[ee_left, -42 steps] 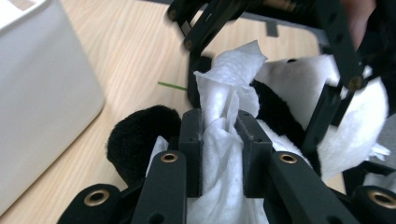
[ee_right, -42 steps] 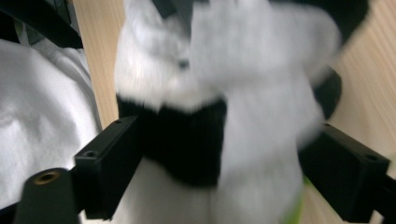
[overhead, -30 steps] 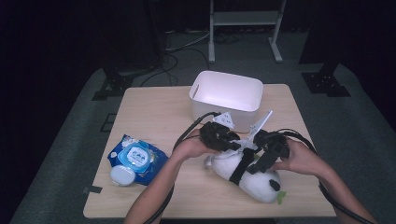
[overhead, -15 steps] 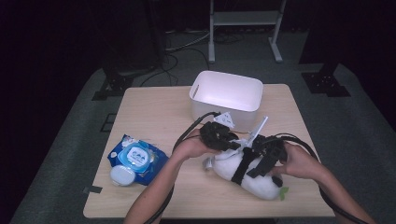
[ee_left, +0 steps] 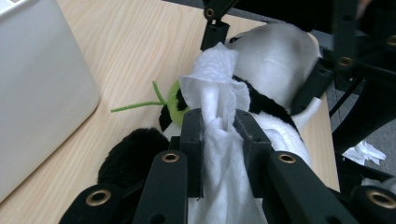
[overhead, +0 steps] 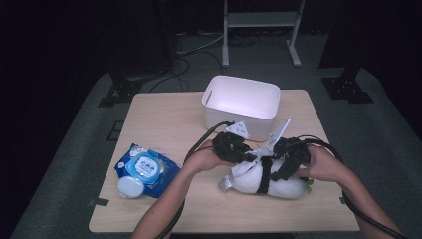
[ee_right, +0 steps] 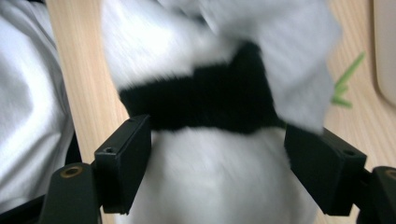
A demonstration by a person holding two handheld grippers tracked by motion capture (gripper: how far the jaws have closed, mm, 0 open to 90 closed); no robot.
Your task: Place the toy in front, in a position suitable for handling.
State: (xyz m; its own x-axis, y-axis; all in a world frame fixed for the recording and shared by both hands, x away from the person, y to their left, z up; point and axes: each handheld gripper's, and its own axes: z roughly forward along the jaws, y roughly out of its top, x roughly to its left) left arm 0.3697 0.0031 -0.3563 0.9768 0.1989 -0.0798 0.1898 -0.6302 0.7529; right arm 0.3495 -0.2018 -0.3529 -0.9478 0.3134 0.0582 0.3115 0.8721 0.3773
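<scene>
1. High view: plush panda lying on its side on the worktop, toward 5 o'clock of the board, close to the person so that both hands reach it without stretching.
2. Left gripper view: white wipe bunched against the panda's black-and-white fur, apparently for rubbing the toy clean; green sprig poking out beside the head.
3. Left gripper clamped tight on the wipe, jaws nearly together with the cloth pinched between them. Gripped low on the sheet, leaving a loose wad at the tip to do the wiping.
4. Right gripper astride the panda's body just below the black band, jaws wide and just now closing in, pads against both flanks. Judged a steadying hold, so the soft toy does not slide or roll under the rubbing. Blurred there, so firmness of the press hard to gauge.
5. White bin at 12 o'clock of the panda, near but apart, mouth up; likely kept at hand for dropping things in.
6. Blue pack of wipes at 9 o'clock, well apart from the toy, out of the working hands' way yet within the left hand's reach for a fresh sheet.
</scene>
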